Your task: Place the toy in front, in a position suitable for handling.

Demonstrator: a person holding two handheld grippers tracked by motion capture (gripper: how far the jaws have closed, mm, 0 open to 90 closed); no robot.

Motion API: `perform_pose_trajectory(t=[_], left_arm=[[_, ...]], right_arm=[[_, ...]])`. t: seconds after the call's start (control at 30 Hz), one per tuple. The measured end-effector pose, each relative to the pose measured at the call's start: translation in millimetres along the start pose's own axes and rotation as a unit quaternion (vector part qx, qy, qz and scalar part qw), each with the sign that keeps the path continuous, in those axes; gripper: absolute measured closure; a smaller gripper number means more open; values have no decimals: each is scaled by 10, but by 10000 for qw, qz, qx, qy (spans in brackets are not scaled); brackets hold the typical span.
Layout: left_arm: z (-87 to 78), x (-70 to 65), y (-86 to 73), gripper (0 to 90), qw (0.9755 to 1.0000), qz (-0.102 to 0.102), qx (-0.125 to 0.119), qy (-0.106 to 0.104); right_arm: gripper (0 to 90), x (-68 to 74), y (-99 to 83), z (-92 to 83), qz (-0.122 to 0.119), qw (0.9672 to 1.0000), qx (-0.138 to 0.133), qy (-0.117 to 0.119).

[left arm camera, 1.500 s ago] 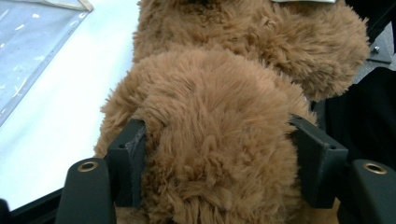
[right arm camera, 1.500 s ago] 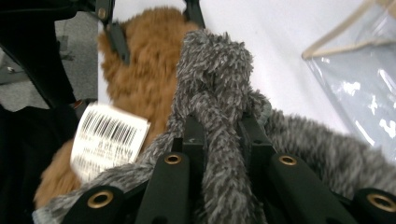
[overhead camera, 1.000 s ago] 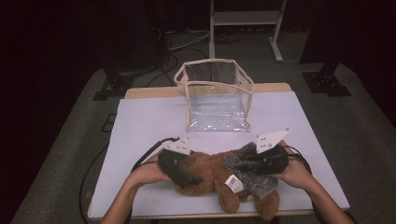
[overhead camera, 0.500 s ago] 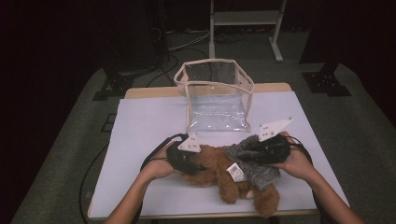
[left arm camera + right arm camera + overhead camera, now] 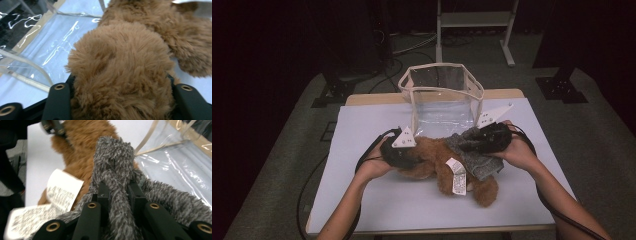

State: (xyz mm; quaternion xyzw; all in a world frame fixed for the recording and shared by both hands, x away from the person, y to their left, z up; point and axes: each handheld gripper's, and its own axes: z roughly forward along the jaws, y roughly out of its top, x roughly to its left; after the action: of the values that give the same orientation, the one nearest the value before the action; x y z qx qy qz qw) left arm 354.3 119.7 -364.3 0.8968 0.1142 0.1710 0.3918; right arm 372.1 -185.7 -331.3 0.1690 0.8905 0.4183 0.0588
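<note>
A brown plush toy (image 5: pixel 437 155) with a grey furry part (image 5: pixel 474 157) and a white label (image 5: pixel 457 176) lies low over the white table (image 5: pixel 362 200), in front of a clear bag (image 5: pixel 442 100). My left gripper (image 5: pixel 412 157) is shut on a thick brown limb (image 5: pixel 120 70). Its jaws have just been closing on the fur, which bulges between them, then eased a little. My right gripper (image 5: pixel 467 142) is shut on a fold of the grey fur (image 5: pixel 113 157), pinched tight between its fingers (image 5: pixel 103 192).
The clear bag (image 5: pixel 50 47) with beige trim stands open-topped at the table's far middle, just beyond the toy. Black cables trail from both grippers over the table's edges. A metal stand (image 5: pixel 472 20) is on the floor behind.
The left gripper has shut on the brown limb. Both hands have moved away from the front edge toward the bag and risen a little, carrying the toy with them.
</note>
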Motion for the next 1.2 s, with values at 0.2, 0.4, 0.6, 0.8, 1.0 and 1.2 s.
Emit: perform_pose_trajectory(t=[0.2, 0.4, 0.6, 0.8, 1.0, 1.2], left_arm=[[-26, -101, -112, 298, 9991, -68, -150, -398], [-114, -179, -141, 157, 9962, -215, -164, -827], [-109, -279, -173, 208, 9951, 34, -70, -984], [-48, -401, -164, 256, 9944, 447, -103, -950], [29, -380, -162, 260, 9937, 407, -306, -998], [86, -363, -105, 259, 9934, 412, -358, -1010]], right_arm=[[749, 9, -36, 122, 32, 10000, -14, 69], [754, 286, -233, 109, -110, 9996, -136, 214], [754, 519, -323, 48, -293, 9993, -100, 195], [751, 598, -11, -55, -724, 9973, -37, -80], [750, 410, -34, 36, -501, 9985, 196, -81], [754, 372, -351, -115, -214, 9997, 128, 66]])
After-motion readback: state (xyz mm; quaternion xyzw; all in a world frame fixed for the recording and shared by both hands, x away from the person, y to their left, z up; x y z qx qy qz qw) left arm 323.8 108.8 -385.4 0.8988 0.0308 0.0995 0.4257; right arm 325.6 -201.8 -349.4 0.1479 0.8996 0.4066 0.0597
